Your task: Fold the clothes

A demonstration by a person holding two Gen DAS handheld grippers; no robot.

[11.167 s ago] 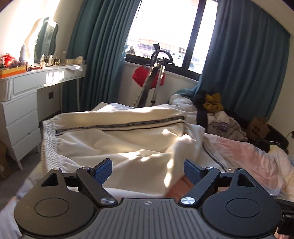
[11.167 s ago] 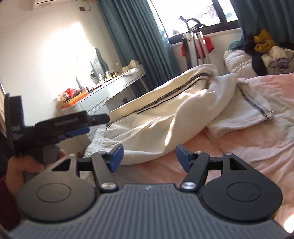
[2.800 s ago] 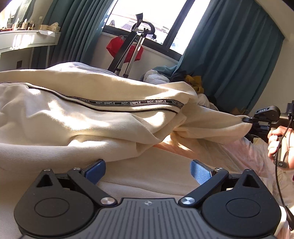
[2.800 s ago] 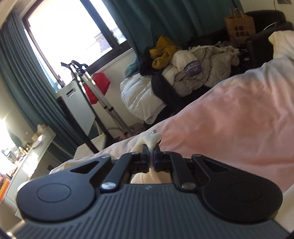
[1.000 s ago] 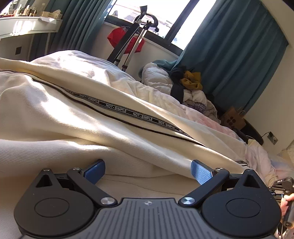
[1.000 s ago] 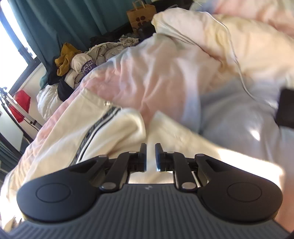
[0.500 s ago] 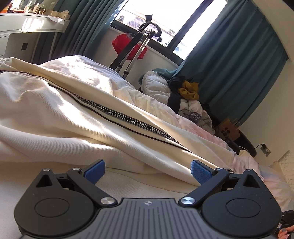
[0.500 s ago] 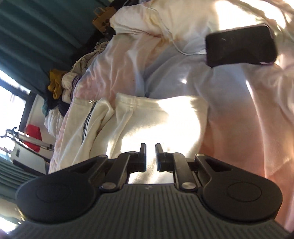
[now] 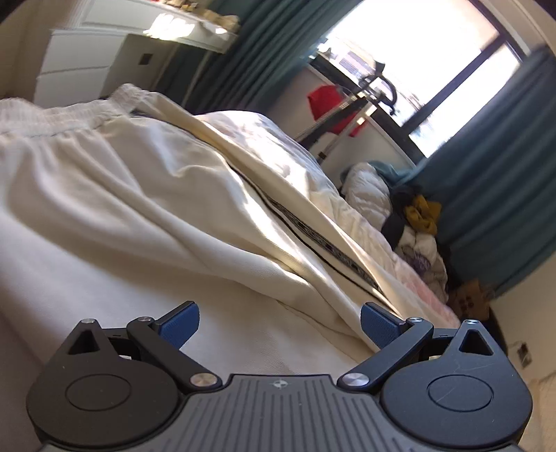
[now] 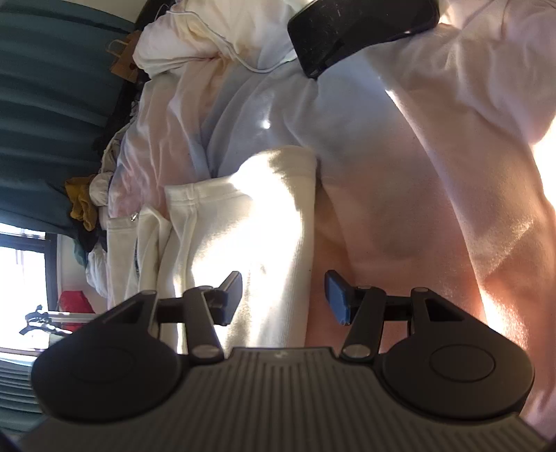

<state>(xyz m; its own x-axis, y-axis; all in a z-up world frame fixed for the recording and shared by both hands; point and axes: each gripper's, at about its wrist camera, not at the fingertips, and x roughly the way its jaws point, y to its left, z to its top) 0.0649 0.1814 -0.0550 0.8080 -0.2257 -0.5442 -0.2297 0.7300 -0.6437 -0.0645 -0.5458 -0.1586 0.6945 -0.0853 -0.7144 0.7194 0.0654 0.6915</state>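
Cream trousers point(image 9: 180, 194) with a black lettered side stripe point(image 9: 312, 240) lie stretched along the bed, their gathered waistband point(image 9: 69, 118) at the upper left of the left wrist view. My left gripper point(image 9: 279, 323) hovers wide open just over the cloth and holds nothing. In the right wrist view the trouser leg point(image 10: 243, 226) ends at its cuff point(image 10: 292, 163) on the pink and blue sheet point(image 10: 399, 208). My right gripper point(image 10: 283, 295) stands over that leg with its jaws opening; the cloth lies under them and the pads point(image 10: 335, 295) do not press on it.
A black phone point(image 10: 358, 27) lies on the sheet beyond the cuff, next to a white cable. A heap of clothes point(image 9: 417, 222) sits by the teal curtains point(image 9: 504, 174). A white dresser point(image 9: 87, 59) stands at the left, and a vacuum with a red part point(image 9: 330, 104) under the window.
My right gripper went from shut to open, rolled, and came closer to the trouser leg and the phone. The left gripper swung and rolled, so the waistband has come into view.
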